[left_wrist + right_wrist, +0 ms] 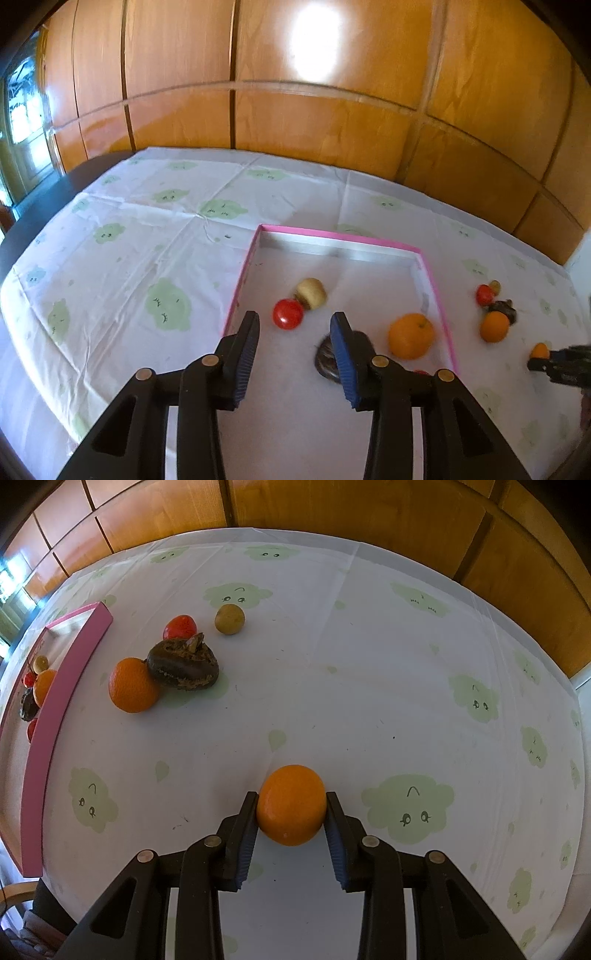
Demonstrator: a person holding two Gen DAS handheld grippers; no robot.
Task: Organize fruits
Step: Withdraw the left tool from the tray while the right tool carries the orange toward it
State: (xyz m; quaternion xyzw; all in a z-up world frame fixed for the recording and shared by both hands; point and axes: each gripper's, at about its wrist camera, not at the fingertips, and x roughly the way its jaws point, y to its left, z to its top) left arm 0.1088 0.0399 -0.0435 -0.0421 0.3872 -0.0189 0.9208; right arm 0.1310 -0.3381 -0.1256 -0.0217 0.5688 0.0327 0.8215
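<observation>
The right gripper [291, 805] is clamped on an orange [291, 805] near the bottom middle of the right wrist view. Both blue pads touch the fruit's sides. The orange sits low over the bench [369, 701], which has a white cloth with green cloud faces.

In the upper left of that view, four more fruits lie on the cloth. A second orange [133, 685] touches a dark brown wrinkly fruit [183, 664]. A red fruit [180, 627] sits just behind them, and a small tan round fruit [229, 619] is near it. The pink box [62, 709] runs down the left edge.

The left gripper [294, 332] is wide apart and holds nothing. It hangs over the pink box [340, 236], in the lower middle of the left wrist view. Inside the box are a red tomato [288, 314] touching a tan kiwi [312, 293], a big orange [410, 336] to the right, and a dark fruit [325, 360] partly hidden behind the right finger. The loose fruits show blurry at the right edge, outside the box.
</observation>
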